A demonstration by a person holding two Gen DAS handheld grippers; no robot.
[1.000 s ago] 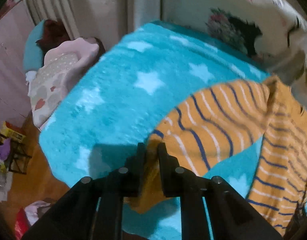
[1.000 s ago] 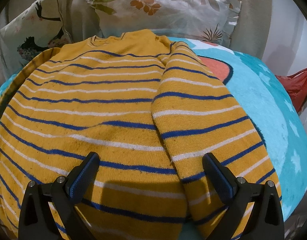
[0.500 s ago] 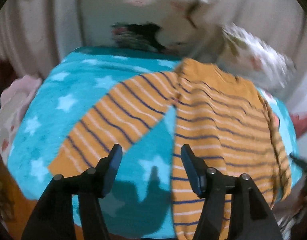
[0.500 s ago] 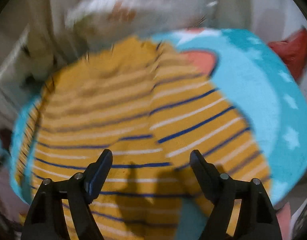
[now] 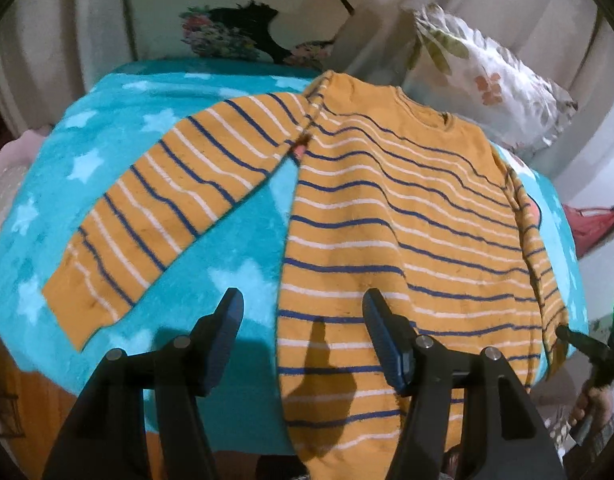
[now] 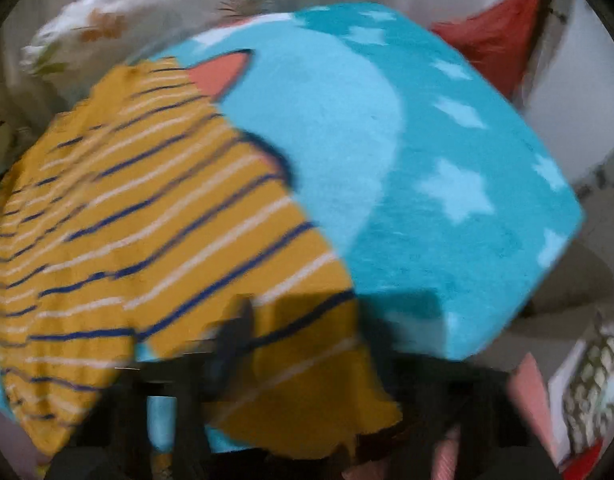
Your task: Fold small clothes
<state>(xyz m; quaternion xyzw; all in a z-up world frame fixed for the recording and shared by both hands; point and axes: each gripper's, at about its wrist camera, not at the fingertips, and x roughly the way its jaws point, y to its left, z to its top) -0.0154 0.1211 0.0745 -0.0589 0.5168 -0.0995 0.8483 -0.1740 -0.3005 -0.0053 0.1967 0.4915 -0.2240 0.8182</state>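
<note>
Sweater (image 5: 387,216): mustard-yellow knit with alternating thin navy-blue and white horizontal stripes on body and sleeves; neckband plain yellow. Blanket (image 5: 235,248): turquoise fleece with pale blue star shapes; in the right wrist view it also carries a large light-blue area and a coral-orange patch outlined in dark blue. Pillow (image 5: 487,76): white with green and orange leaf print. Left gripper (image 5: 303,332): black, blue pads. Bag (image 5: 587,228): red.
</note>
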